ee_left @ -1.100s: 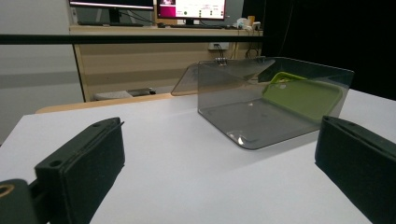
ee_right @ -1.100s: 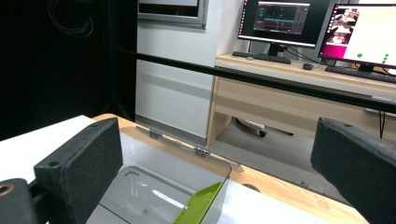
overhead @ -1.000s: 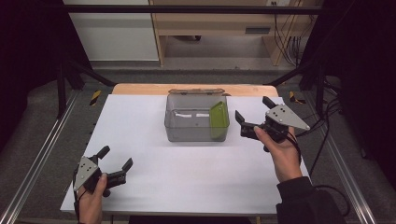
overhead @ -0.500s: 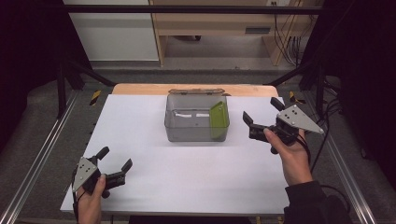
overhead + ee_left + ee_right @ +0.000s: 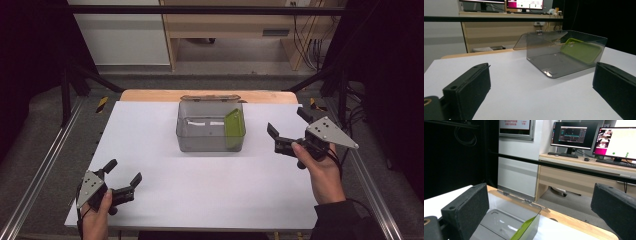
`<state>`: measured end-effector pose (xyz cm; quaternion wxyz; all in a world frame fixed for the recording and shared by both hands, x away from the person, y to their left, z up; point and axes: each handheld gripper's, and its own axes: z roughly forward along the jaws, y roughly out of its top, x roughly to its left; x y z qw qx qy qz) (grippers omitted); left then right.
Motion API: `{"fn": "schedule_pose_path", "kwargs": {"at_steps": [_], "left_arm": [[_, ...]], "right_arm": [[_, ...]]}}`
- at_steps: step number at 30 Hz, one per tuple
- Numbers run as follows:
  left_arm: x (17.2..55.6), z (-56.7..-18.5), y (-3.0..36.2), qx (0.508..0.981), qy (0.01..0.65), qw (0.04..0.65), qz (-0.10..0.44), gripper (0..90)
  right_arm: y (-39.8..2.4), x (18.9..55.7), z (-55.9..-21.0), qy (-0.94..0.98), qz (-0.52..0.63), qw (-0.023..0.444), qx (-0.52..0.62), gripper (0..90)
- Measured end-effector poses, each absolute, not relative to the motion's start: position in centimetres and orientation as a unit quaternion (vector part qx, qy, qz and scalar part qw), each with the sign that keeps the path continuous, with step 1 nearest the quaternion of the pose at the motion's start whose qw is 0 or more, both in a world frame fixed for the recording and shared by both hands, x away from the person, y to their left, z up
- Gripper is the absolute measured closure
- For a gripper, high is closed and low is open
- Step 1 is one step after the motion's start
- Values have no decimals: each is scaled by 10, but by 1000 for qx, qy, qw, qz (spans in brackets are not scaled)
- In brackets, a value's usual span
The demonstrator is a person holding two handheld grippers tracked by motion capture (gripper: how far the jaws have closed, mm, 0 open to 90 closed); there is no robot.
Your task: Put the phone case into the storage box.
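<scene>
Your white surface (image 5: pixel 200 190) carries one clear box (image 5: pixel 210 127) standing near its far edge, about midway across. The box's lid is swung back, and a flat green piece (image 5: pixel 233 129) leans on edge inside against the box's right wall. In the left gripper view the box (image 5: pixel 564 55) sits ahead and to the right, the green piece (image 5: pixel 580 51) tilted against its far side. Your right tool (image 5: pixel 286 131) hovers just right of the box, apart from it, jaws spread wide and holding nothing. Your left tool (image 5: pixel 124 174) sits low near the front left corner, well apart from the box, jaws also spread and empty.
</scene>
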<state>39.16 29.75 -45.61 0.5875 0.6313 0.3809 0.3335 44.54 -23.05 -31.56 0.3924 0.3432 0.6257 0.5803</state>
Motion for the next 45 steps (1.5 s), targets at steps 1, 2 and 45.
{"fn": "schedule_pose_path", "kwargs": {"at_steps": [1, 2, 45], "left_arm": [[392, -456, 298, 632, 381, 587, 333, 14], [392, -456, 298, 631, 381, 588, 334, 14], [388, -457, 307, 623, 394, 584, 340, 14]], "right_arm": [[-231, 445, -316, 625, 581, 392, 343, 18], [-232, 444, -316, 624, 581, 393, 343, 18], [-293, 397, -348, 602, 581, 405, 369, 20]]}}
